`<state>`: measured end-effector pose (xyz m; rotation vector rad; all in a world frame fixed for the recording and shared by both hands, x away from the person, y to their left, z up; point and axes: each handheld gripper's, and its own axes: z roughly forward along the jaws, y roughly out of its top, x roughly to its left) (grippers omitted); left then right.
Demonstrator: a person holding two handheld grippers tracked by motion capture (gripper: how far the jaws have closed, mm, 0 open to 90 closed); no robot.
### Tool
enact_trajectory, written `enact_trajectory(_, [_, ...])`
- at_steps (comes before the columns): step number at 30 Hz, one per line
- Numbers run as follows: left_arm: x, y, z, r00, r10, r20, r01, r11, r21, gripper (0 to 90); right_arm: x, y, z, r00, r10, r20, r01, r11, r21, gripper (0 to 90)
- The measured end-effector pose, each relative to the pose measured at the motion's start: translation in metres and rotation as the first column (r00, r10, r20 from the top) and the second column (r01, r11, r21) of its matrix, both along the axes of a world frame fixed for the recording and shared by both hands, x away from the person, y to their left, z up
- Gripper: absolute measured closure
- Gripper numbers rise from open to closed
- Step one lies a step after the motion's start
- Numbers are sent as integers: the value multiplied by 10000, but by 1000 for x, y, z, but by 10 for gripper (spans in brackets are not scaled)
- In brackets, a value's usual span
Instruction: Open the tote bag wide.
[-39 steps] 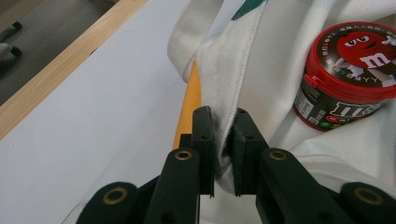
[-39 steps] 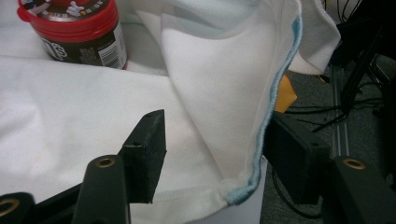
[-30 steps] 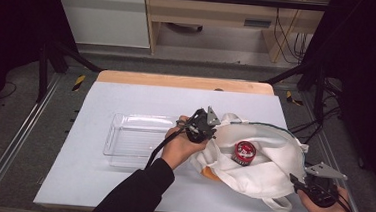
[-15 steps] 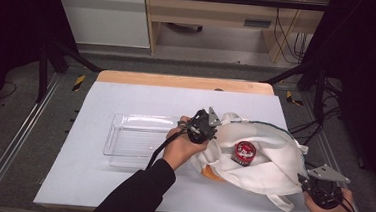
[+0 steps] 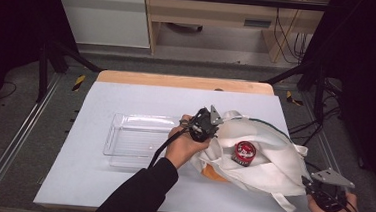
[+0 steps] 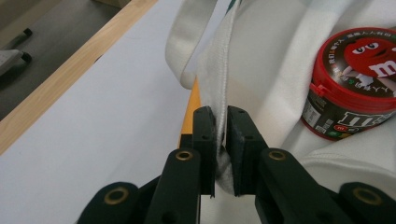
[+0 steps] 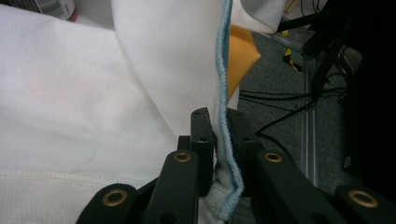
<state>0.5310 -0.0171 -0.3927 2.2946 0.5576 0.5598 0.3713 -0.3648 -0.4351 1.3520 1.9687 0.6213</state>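
A white cloth bag (image 5: 272,164) lies on the right half of the table, with a red-lidded candy can (image 5: 245,152) sitting in its mouth. My left gripper (image 5: 214,129) is shut on the bag's left rim; in the left gripper view its pads (image 6: 205,135) pinch the hem of the bag (image 6: 275,79) beside the can (image 6: 357,84). At the near right corner my right gripper (image 5: 308,184) has just been closing and is shut on the bag's blue-trimmed edge (image 7: 223,93). Something orange (image 7: 240,58) shows inside the bag.
A clear plastic tray (image 5: 116,140) sits empty on the white mat (image 5: 126,101), left of the bag. A wooden strip (image 5: 177,81) runs along the table's far edge. Cables and a metal frame rail (image 7: 308,140) lie off the right side.
My right hand has edged slightly toward the near right corner, and the bag's edge there is drawn out with it. The left hand and the can have stayed put.
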Motion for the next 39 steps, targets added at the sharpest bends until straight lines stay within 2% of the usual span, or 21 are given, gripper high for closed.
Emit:
enact_trajectory(13, [1,-3,-11,9997,65,-250,-46,9973,735,824,-3,-6,-20,9987,9,-511,5,9996,283,835])
enact_trajectory(14, [1,-3,-11,9996,108,-248,-91,9975,698,824,-3,-6,-22,9985,-9,-543,26,9995,304,835])
enact_trajectory(20, [1,-4,-14,9994,47,-345,-11,9947,1027,823,-3,-6,-23,9987,41,-509,-22,9994,358,833])
enact_trajectory(23, [0,-4,-18,9992,62,-401,-21,9948,1015,822,-4,-6,-24,9989,21,-473,-1,9991,418,829])
enact_trajectory(26, [-1,-2,-17,9994,84,-333,-59,9972,742,819,-5,-6,-22,9994,85,-326,-70,9989,472,797])
enact_trajectory(28, [-3,0,-15,9997,88,-214,-77,9986,532,805,-6,-5,-19,9998,150,-92,-145,9983,565,724])
enact_trajectory(32, [-11,4,-6,9997,154,207,-156,9998,127,693,-6,-1,-7,9978,404,534,-434,9975,556,557])
enact_trajectory(33, [-12,5,-5,9995,135,294,-137,9999,71,650,-6,1,-1,9960,459,762,-504,9970,583,505])
enact_trajectory(36, [-19,9,3,9983,204,550,-191,9995,-238,568,-5,7,12,9911,665,1152,-747,9949,680,433])
enact_trajectory(39, [-26,13,8,9977,145,661,-115,9989,-451,540,-1,17,26,9835,1136,1411,-1220,9912,519,388])
